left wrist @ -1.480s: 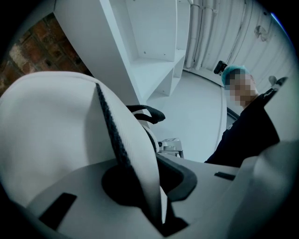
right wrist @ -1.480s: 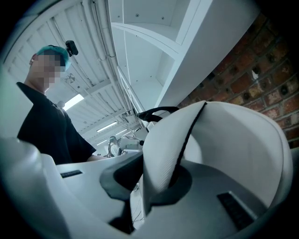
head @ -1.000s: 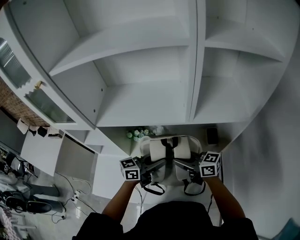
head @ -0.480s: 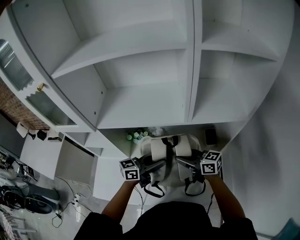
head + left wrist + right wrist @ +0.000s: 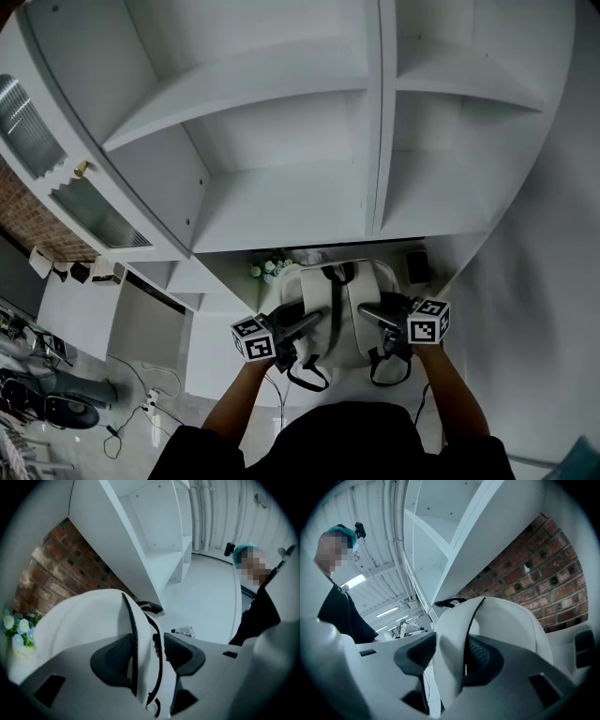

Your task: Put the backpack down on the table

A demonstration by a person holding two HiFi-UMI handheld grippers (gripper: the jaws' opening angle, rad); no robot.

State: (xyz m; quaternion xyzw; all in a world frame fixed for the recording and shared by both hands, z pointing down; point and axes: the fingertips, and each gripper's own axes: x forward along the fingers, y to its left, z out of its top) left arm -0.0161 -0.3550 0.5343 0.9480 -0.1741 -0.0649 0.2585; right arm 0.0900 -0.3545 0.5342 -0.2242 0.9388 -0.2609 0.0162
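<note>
A white backpack [image 5: 333,302] with black trim stands on the white table [image 5: 220,361] under the shelves, its straps facing me. My left gripper [image 5: 314,323] and right gripper [image 5: 370,314] point level at its back, one on each shoulder strap. In the left gripper view the jaws [image 5: 150,656] are opening, and a white strap [image 5: 143,667] edged in black lies loosely between the pads [image 5: 115,660]. In the right gripper view the jaws [image 5: 452,660] are opening too, around the other white strap [image 5: 450,672]; the backpack body [image 5: 506,620] rises behind it.
White shelving [image 5: 281,187] stands over the table against a brick wall [image 5: 534,569]. A small bunch of flowers [image 5: 272,269] sits left of the backpack and a dark object [image 5: 420,270] to its right. A person in dark clothes [image 5: 260,616] stands behind. Cables lie on the floor [image 5: 141,394].
Both grippers' jaws have spread wide off the straps, and the two hands have drifted apart. The backpack now rests on the table by itself.
</note>
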